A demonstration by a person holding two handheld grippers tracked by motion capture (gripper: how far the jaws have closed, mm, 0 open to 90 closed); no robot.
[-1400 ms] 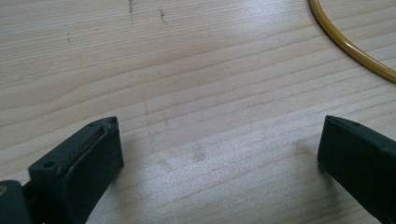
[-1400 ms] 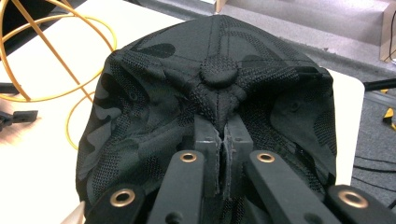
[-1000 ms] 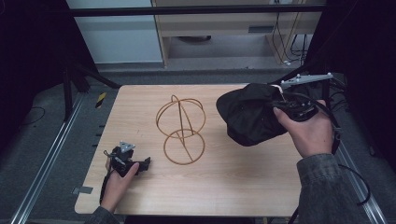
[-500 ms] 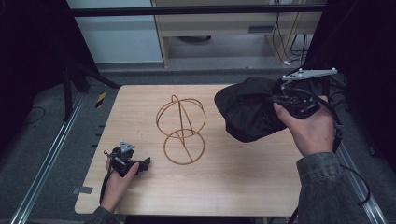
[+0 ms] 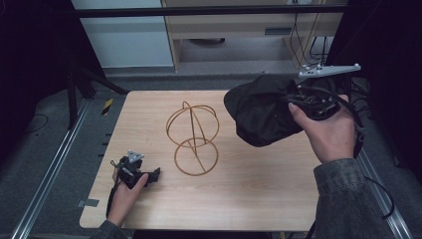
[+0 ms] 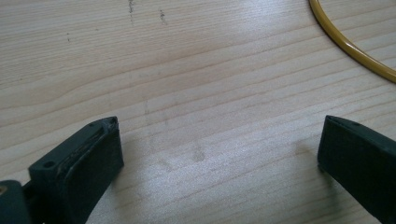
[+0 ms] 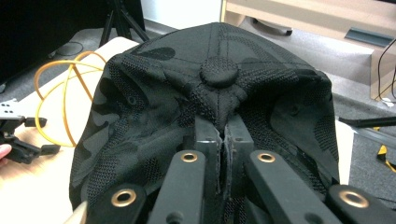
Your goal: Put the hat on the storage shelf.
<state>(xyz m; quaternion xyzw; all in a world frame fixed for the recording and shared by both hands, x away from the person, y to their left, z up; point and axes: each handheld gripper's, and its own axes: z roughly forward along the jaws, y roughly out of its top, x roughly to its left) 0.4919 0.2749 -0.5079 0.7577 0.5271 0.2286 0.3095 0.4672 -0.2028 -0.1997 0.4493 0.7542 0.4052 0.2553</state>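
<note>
One black mesh cap (image 5: 261, 115) pinched by right gripper (image 7: 222, 135) at three o'clock, one golden wire stand (image 5: 193, 138) centre, left gripper (image 6: 219, 149) released, on wooden table (image 5: 239, 199) at seven o'clock.

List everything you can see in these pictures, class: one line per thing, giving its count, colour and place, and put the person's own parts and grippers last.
Table: one, light wood, centre of the high view.
Wire stand: one, golden yellow, round hoops, standing upright at the middle of the table.
Cap: one, black with a top button, held above the table's right side.
Cabinet: one, beige, behind the table.
Floor rail: one, metal, left of the table.
Left hand: one, resting on the table's near left edge.
Right hand: one, dark grey sleeve, raised at the right.
Left gripper: one, black, fingers wide apart over bare wood.
Right gripper: one, black, fingers pinched shut on the cap's cloth.
</note>
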